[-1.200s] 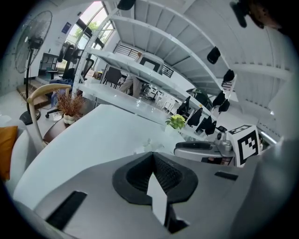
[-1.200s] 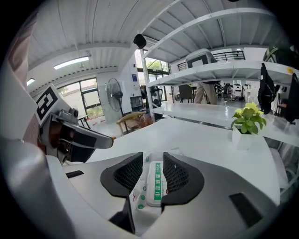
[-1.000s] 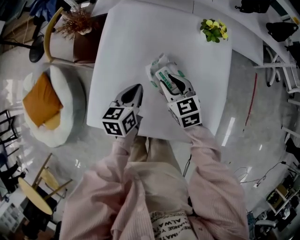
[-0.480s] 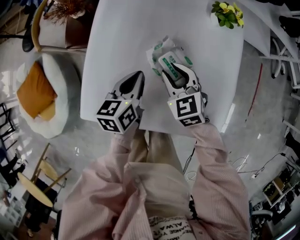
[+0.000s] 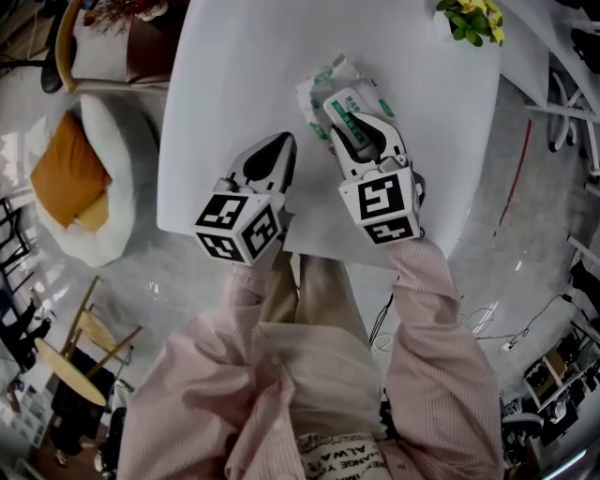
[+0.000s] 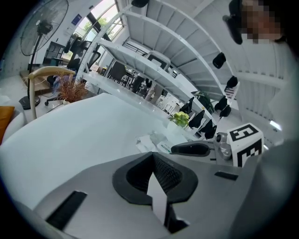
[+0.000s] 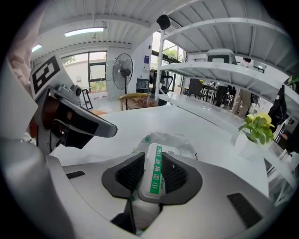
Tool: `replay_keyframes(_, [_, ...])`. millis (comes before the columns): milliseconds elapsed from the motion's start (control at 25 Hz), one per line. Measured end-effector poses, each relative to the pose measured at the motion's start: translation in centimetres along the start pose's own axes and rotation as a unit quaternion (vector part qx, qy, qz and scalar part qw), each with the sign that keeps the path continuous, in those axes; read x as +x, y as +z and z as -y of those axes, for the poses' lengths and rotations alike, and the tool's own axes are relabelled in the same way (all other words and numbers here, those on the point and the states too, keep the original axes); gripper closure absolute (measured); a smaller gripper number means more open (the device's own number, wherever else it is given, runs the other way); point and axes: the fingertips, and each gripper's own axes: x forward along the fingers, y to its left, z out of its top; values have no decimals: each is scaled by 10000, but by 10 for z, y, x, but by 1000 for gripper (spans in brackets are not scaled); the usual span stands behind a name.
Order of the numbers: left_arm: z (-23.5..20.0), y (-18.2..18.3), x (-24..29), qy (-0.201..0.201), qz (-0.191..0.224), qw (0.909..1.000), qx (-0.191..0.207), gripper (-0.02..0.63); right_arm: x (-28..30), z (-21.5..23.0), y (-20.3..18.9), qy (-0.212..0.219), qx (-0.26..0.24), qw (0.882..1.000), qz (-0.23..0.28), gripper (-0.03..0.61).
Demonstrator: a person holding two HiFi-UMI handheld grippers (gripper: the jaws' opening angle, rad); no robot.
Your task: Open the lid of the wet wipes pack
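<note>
Sleeves (image 5: 422, 309): filling the lower middle of the head view, they are reaching up the frame, so both tools are working just past the desk's near edge.
Left tongs (image 5: 280, 142): tips together with nothing between them, hanging at centre-left over bare desk, well apart from the pack. Judged to be idling while the other hand is getting its hold.
Right tongs (image 5: 361, 120): closing on the wet wipes pack (image 5: 323, 84), upper centre-right. In the right gripper view the ribbed pads (image 7: 131, 172) are pressing on either side of the lid (image 7: 155, 179). They are probably taking it by the sides to steady the pack, or to pry the flap up.
Pack position: lying on the desk (image 5: 244, 75) in the upper middle of the head view, its crinkled wrapper sticking out beyond the tips.
Lid state: lying closed, its green-striped label facing up, so the opening is not yet done.
Potted plant (image 5: 469, 17): standing at the far upper-right corner, well clear.
</note>
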Motion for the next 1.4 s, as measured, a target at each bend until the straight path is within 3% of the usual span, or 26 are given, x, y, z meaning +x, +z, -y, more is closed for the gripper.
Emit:
replay_keyframes(440, [5,-2,-1,-97,-19,9999,74,614,-3,7,2,678,962,9930,-4,482])
replay_keyframes(920, [19,1,-4,-295,16,9994,177,614,-19,25,12,1072,2284,9669,374,499])
replay_keyframes(1160, [28,4,-3,-406,39,9989,249,614,-29,31,17,748,2117,9731,514,531])
replay_keyframes(1400, [34,7,-1,-474,66,9985,282,614,-37,40,20,189,1452,9880,495,552])
